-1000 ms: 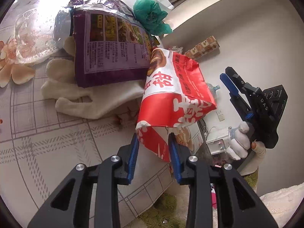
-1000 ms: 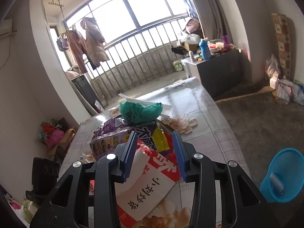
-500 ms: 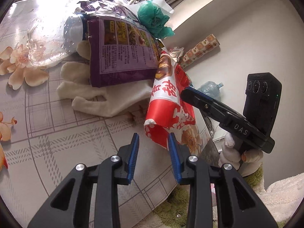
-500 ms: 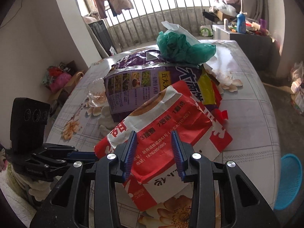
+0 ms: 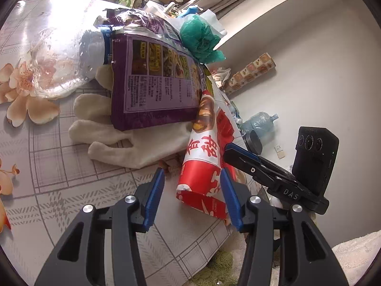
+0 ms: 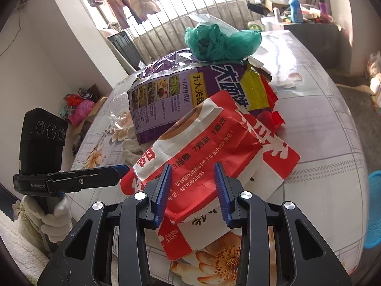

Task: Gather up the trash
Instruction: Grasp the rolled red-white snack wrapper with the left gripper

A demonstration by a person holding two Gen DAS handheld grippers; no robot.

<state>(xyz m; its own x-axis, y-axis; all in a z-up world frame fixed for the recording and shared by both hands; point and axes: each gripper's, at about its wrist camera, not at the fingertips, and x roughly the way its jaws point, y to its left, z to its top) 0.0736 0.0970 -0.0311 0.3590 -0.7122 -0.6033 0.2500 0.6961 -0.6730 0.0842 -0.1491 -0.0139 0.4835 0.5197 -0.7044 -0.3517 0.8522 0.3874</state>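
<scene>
A crumpled red-and-white paper bag lies on the table by its near edge, against a purple snack bag. My left gripper has the bag's lower corner between its jaws. They are opening: the left pad stands apart from the paper and the right pad is close beside it. My right gripper hangs low over the same bag from the opposite side, pads astride a raised fold, with no squeeze visible. Each gripper shows in the other's view, the right and the left.
A green plastic bag tops the pile. A clear bottle and a white glove lie under the purple bag. Yellow and red wrappers lie behind. The flowered table drops off near both grippers. A blue basket stands on the floor.
The left jaws, shut on the red bag a second ago, have spread apart. The bag has sunk onto the table. The right gripper has come down from above the pile onto the bag.
</scene>
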